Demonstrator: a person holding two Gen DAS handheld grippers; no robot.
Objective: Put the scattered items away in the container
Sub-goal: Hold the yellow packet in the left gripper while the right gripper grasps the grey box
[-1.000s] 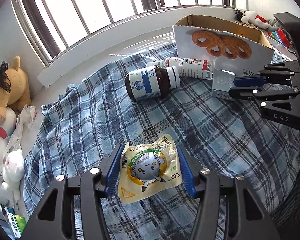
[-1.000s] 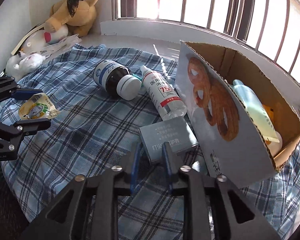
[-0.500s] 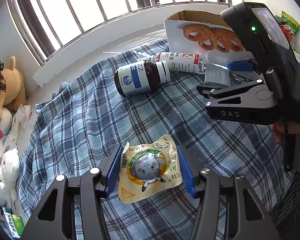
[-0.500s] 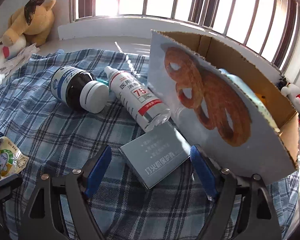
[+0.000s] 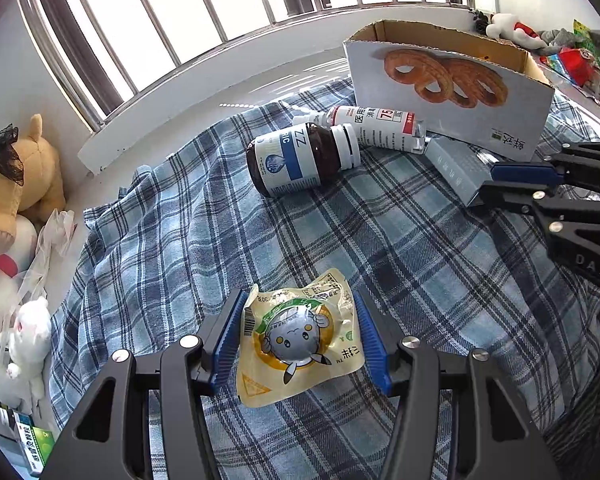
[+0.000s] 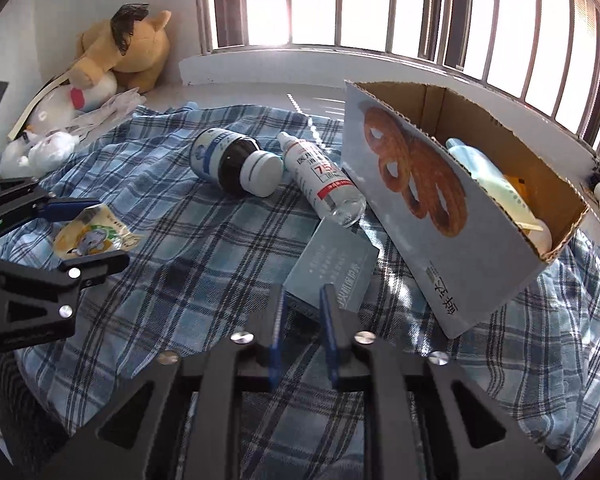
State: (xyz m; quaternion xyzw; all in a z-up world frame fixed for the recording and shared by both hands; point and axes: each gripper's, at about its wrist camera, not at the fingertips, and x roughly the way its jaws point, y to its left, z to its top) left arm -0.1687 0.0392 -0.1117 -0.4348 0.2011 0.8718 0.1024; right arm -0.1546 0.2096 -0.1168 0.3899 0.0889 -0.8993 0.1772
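A yellow snack pouch [image 5: 298,336] lies on the plaid cloth between the pads of my left gripper [image 5: 296,336], which is shut on it; the pouch also shows in the right wrist view [image 6: 94,236]. My right gripper [image 6: 302,312] is shut on the near edge of a flat grey-blue box [image 6: 332,268], seen too in the left wrist view [image 5: 458,168]. A brown bottle [image 5: 300,160] and a clear "75" bottle [image 5: 380,126] lie beside the open cardboard box [image 6: 496,248], which holds a pale bottle and other items.
Plush toys [image 5: 16,184] and plastic wrap sit at the left by the barred window. More toys and packets [image 5: 540,40] lie beyond the cardboard box. A green packet [image 5: 36,446] lies off the cloth's left edge.
My right gripper opened wide half a second ago and has now closed on the grey-blue box's near edge. My left gripper has stayed on the pouch.
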